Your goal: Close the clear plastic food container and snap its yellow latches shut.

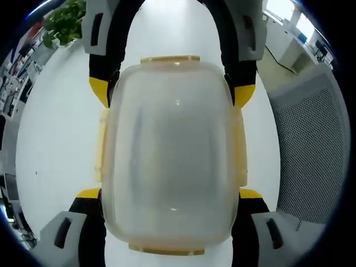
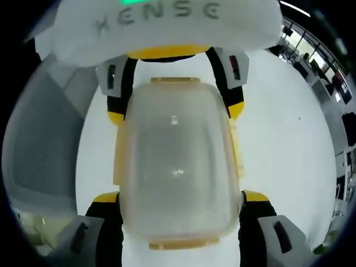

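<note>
Left gripper view: clear container [image 1: 172, 156] on white table [image 1: 55, 139], long axis running straight away from camera, yellow latches [image 1: 169, 58] at near and far ends and along both sides. Left gripper [image 1: 172, 194] clenched on container's near end, jaws pressing its two sides; right gripper [image 1: 172, 89] opposite, clamping far end.

Right gripper view: same container, lengthwise between right gripper's jaws below and left gripper's above. Mesh chair [image 2: 39, 150] at left.
</note>
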Available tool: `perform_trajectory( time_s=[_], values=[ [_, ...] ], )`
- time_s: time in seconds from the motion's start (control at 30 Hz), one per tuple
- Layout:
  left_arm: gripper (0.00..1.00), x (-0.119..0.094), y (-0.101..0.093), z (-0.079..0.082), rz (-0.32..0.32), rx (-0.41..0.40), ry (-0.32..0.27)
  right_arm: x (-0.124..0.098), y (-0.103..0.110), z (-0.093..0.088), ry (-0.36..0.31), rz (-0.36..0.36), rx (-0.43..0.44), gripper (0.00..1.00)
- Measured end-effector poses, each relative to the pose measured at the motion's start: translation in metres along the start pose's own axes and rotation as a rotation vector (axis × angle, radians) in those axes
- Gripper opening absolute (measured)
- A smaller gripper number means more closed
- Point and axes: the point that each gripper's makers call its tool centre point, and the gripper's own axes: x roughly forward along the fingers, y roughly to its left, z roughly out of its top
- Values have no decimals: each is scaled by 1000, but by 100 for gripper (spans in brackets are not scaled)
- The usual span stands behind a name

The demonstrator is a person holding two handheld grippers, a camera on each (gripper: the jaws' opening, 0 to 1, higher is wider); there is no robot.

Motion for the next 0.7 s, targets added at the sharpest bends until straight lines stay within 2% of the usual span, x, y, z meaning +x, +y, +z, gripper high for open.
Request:
perform_trajectory(
  time_s=[0.7],
  values=[
    [96,-10,1,-40,3,-9,19,15,0,40,-21,9,-7,88]
  ],
)
